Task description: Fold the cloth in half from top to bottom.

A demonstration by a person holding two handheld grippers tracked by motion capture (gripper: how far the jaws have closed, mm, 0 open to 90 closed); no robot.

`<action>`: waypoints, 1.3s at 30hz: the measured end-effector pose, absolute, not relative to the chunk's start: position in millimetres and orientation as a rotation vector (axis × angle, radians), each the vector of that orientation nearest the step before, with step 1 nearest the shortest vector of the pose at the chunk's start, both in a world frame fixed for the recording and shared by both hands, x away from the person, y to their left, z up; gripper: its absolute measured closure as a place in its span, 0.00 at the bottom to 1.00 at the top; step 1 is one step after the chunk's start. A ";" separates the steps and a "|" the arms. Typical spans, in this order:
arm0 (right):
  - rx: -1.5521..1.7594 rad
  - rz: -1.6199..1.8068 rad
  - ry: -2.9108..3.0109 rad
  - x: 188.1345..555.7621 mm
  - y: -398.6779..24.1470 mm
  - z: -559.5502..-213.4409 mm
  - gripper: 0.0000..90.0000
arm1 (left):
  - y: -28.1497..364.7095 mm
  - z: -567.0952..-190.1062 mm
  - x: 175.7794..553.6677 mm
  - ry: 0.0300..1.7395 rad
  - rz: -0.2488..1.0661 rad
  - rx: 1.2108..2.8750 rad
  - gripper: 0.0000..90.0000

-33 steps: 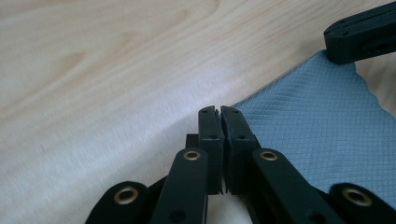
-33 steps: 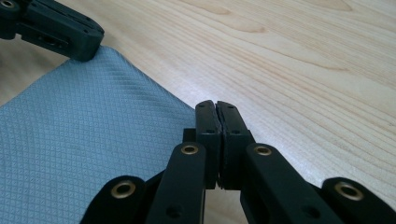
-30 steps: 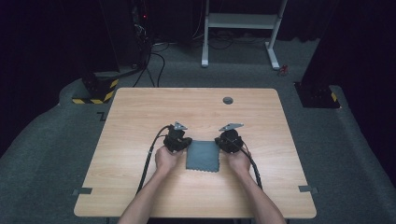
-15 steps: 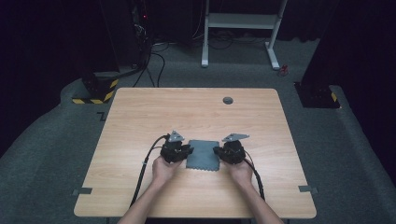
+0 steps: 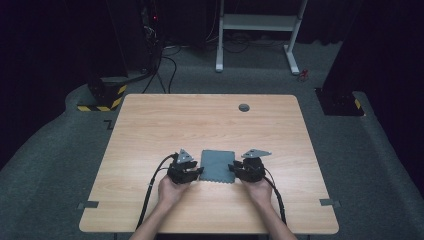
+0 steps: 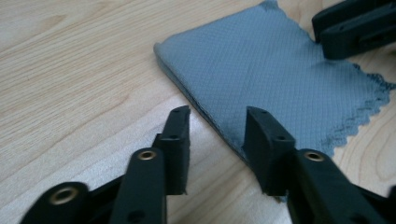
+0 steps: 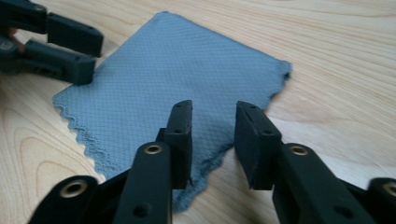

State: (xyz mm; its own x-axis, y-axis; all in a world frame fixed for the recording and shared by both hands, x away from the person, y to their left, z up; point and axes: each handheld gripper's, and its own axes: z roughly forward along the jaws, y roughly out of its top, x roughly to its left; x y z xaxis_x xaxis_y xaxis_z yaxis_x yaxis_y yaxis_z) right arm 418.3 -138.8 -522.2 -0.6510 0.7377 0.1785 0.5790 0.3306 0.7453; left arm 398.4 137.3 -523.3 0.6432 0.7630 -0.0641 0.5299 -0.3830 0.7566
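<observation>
the grey cloth (image 5: 217,165) lies folded flat on the worktop (image 5: 150,130) between my left gripper (image 6: 217,135) and right gripper (image 7: 212,135), whose jaws have just been opening and grasp nothing; it looks light, limp and thin, so i'd pinch its side edges

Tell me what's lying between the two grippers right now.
The grey cloth, flat on the table, in the high view. The left gripper and right gripper flank its near corners; both have just been opening, nothing pinched.
</observation>
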 end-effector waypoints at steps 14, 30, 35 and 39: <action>1.219 1.226 2.298 397.8 -171.3 -509.8 0.63 | 152.7 -512.2 391.0 1.004 0.322 1.951 0.53; 1.224 1.287 2.212 386.2 -198.4 -498.4 0.60 | 172.4 -504.6 381.7 1.012 0.316 1.904 0.48; 1.224 1.287 2.209 384.2 -204.1 -497.7 0.60 | 177.7 -502.5 380.4 1.030 0.266 1.862 0.48; 1.235 1.307 2.186 381.3 -210.7 -496.3 0.60 | 185.5 -498.0 376.4 1.029 0.281 1.842 0.47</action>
State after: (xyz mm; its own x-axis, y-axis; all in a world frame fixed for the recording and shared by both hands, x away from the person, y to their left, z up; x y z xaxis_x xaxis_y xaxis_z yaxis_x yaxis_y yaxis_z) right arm 381.3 -210.7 -496.3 -0.5803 0.7992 0.1564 0.5162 0.2124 0.8297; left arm 376.4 185.5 -498.0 0.6162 0.7516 -0.2355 0.5274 -0.1717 0.8321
